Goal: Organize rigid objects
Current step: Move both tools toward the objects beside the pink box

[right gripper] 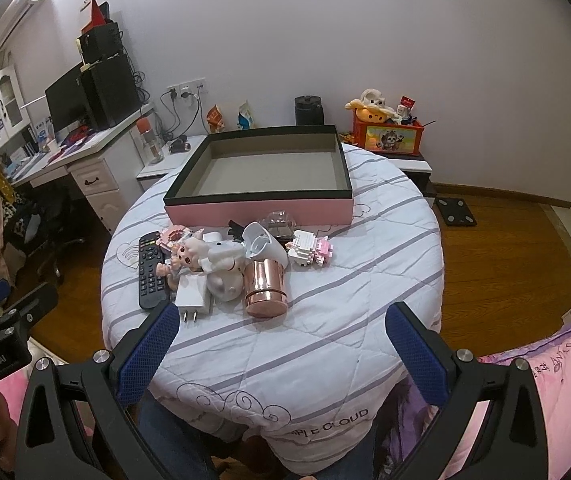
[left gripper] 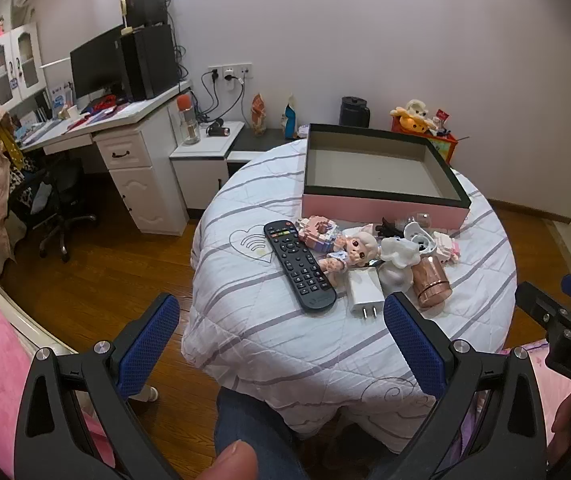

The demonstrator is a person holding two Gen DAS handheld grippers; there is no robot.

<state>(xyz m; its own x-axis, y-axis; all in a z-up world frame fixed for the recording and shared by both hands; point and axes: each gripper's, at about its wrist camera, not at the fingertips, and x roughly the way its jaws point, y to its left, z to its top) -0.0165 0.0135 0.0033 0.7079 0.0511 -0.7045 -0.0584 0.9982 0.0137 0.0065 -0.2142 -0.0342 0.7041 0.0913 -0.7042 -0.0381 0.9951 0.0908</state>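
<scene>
A round table under a striped white quilt (right gripper: 325, 340) holds a shallow pink box (right gripper: 261, 208) with a dark rim, open and empty, at its far side. In front of the box lies a cluster: a black remote (left gripper: 299, 266), a small doll (left gripper: 351, 254), a white charger plug (left gripper: 365, 290), a white figurine (right gripper: 227, 276), a copper cup (right gripper: 265, 290) on its side, and pink-and-white block toys (right gripper: 309, 248). My left gripper (left gripper: 281, 312) hovers open just short of the remote and plug. My right gripper (right gripper: 283, 316) is open near the copper cup. Neither holds anything.
A white desk (left gripper: 125, 120) with monitor and an office chair (left gripper: 57, 208) stand to the left. Low cabinets and a red toy box (right gripper: 389, 136) line the back wall. Pink bedding (right gripper: 545, 380) flanks the table. A black scale (right gripper: 455, 212) lies on the wood floor.
</scene>
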